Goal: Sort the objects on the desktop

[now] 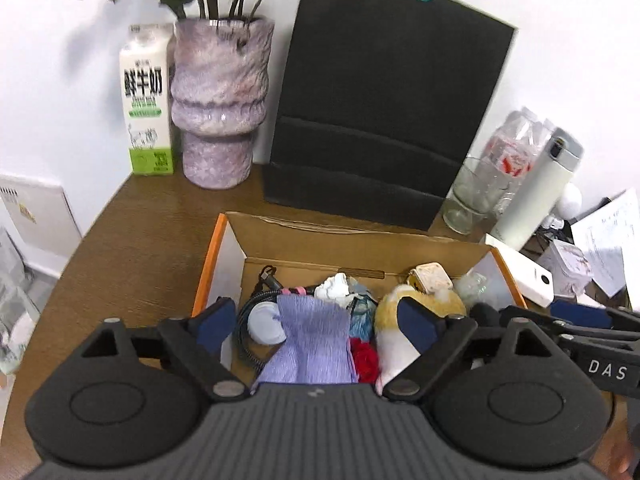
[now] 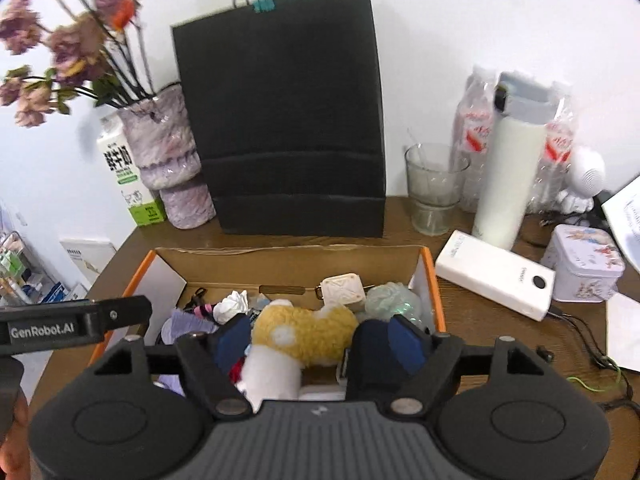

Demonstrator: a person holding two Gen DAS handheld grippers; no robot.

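An open cardboard box (image 1: 360,240) with orange edges (image 2: 430,280) sits on the brown desk, full of small things. In it lie a purple crinkled cloth (image 1: 316,340), a yellow and white plush toy (image 1: 404,332) (image 2: 304,332), a cream cube (image 2: 344,290), a crumpled white tissue (image 1: 334,286), a black cable (image 1: 248,320) and a red item (image 1: 366,358). My left gripper (image 1: 316,324) is open above the purple cloth. My right gripper (image 2: 316,338) is open around the plush toy, with the fingers apart on either side.
A black paper bag (image 2: 288,120) stands behind the box. A milk carton (image 1: 146,100) and a purple vase (image 1: 220,100) are at the back left. A glass (image 2: 434,188), a white thermos (image 2: 508,168), a power bank (image 2: 496,280) and a tin (image 2: 584,268) are at the right.
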